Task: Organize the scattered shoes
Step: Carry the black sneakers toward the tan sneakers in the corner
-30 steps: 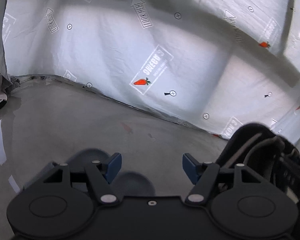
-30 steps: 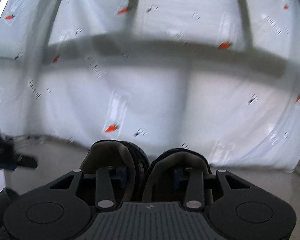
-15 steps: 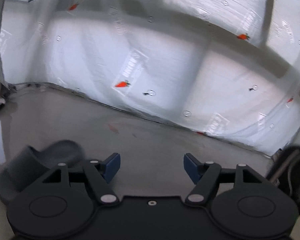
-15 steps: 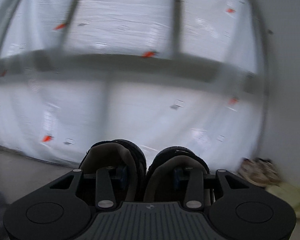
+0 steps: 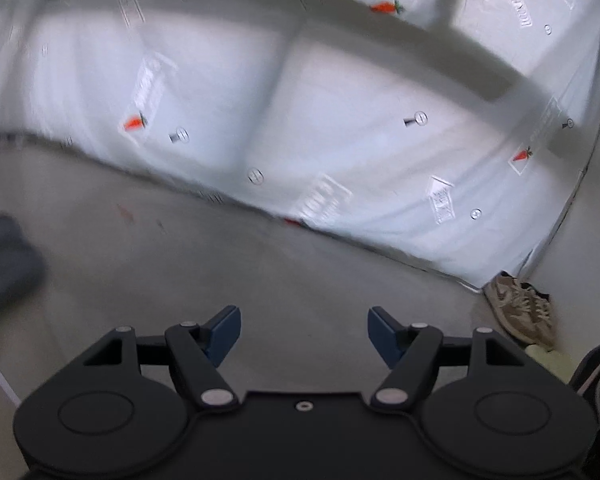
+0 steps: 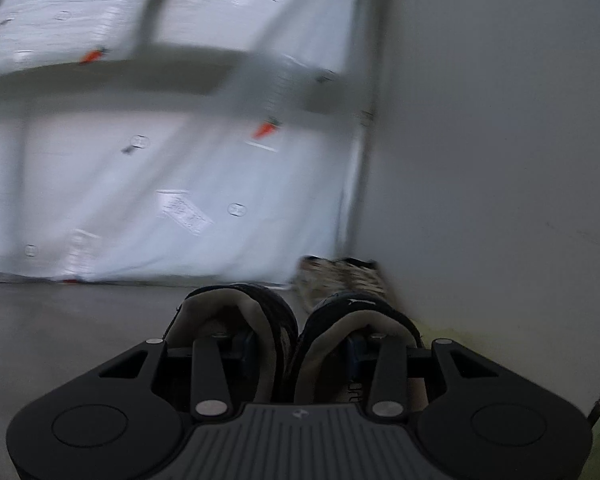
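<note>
A white plastic sheet [image 5: 340, 128] printed with orange carrots hangs behind the grey floor [image 5: 180, 264], meeting a plain wall [image 6: 500, 140] at a corner. There a pair of tan sneakers [image 5: 520, 308] sits on the floor. The right gripper [image 6: 296, 350] pinches a pair of black shoes [image 6: 260, 312] together, one finger inside each collar. The left gripper [image 5: 304, 336] stands spread over bare floor, holding nothing. A dark blurred slipper [image 5: 4, 256] lies far left.

free: bare floor [image 5: 228, 256] mid-frame | blocked: tan sneakers [image 5: 520, 310] lower right corner, plastic sheet [image 5: 340, 120] behind, grey slipper [image 5: 4, 256] left edge
</note>
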Demonstrator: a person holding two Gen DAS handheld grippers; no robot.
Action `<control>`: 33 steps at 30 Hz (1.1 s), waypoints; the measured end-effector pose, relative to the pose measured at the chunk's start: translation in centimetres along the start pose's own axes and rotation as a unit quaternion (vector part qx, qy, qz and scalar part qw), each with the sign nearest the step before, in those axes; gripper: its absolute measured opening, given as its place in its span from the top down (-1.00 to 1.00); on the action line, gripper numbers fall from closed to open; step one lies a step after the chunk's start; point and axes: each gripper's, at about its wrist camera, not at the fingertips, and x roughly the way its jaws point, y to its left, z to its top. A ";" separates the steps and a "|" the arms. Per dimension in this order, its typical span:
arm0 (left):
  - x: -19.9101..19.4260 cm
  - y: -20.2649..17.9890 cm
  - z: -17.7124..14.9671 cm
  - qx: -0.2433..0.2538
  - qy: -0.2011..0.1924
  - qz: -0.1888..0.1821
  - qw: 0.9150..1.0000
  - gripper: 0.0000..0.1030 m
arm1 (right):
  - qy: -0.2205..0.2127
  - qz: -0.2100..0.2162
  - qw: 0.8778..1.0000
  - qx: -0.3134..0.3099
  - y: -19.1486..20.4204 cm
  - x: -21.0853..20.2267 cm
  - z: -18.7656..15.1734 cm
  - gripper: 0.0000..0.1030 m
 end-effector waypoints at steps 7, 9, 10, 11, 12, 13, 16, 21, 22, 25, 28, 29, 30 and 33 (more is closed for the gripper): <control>1.8 -5.0 -1.0 0.023 -0.004 -0.005 1.000 -0.38 | 0.041 0.045 0.998 -0.007 -3.9 7.3 0.4 0.16; 2.9 -5.6 -0.8 0.023 0.000 0.003 1.000 -0.38 | 0.051 0.059 0.997 -0.013 -4.0 9.2 0.3 0.16; 3.7 -5.8 -0.5 0.023 0.000 0.009 1.000 -0.38 | 0.055 0.065 0.996 -0.016 -3.8 10.1 0.3 0.16; 5.0 -6.1 0.2 0.023 0.003 0.015 1.000 -0.38 | 0.061 0.072 0.995 -0.019 -3.3 11.3 0.3 0.16; 5.4 -6.3 0.3 0.023 0.004 0.016 1.000 -0.38 | 0.068 0.082 0.994 -0.022 -2.7 12.5 0.3 0.16; 6.3 -6.5 0.7 0.026 0.011 0.018 0.999 -0.38 | 0.080 0.100 0.991 -0.024 -1.8 14.5 0.1 0.16; 8.5 -7.2 1.5 0.041 0.029 0.018 0.999 -0.38 | 0.103 0.123 0.986 -0.034 0.1 17.7 -0.3 0.16; 13.1 -8.8 2.1 0.070 0.062 0.008 0.996 -0.38 | 0.155 0.146 0.977 -0.031 1.9 23.3 -0.9 0.16; 14.0 -9.1 2.2 0.070 0.069 0.007 0.995 -0.38 | 0.162 0.148 0.975 -0.029 2.0 24.0 -1.0 0.16; 17.6 -10.3 2.4 0.072 0.091 0.002 0.993 -0.38 | 0.189 0.150 0.970 -0.013 2.7 28.2 -1.3 0.16; 21.7 -11.7 2.4 0.079 0.108 -0.003 0.991 -0.38 | 0.195 0.153 0.969 -0.002 2.9 30.5 -1.1 0.16; 23.0 -12.3 2.5 0.080 0.112 -0.006 0.990 -0.38 | 0.193 0.158 0.968 -0.003 3.1 31.5 -0.8 0.16; 23.5 -12.5 2.6 0.080 0.113 -0.007 0.990 -0.38 | 0.191 0.163 0.968 -0.005 3.2 32.5 -0.6 0.16; 26.6 -13.5 2.6 0.082 0.119 -0.022 0.989 -0.38 | 0.187 0.179 0.966 -0.010 3.9 36.1 0.4 0.16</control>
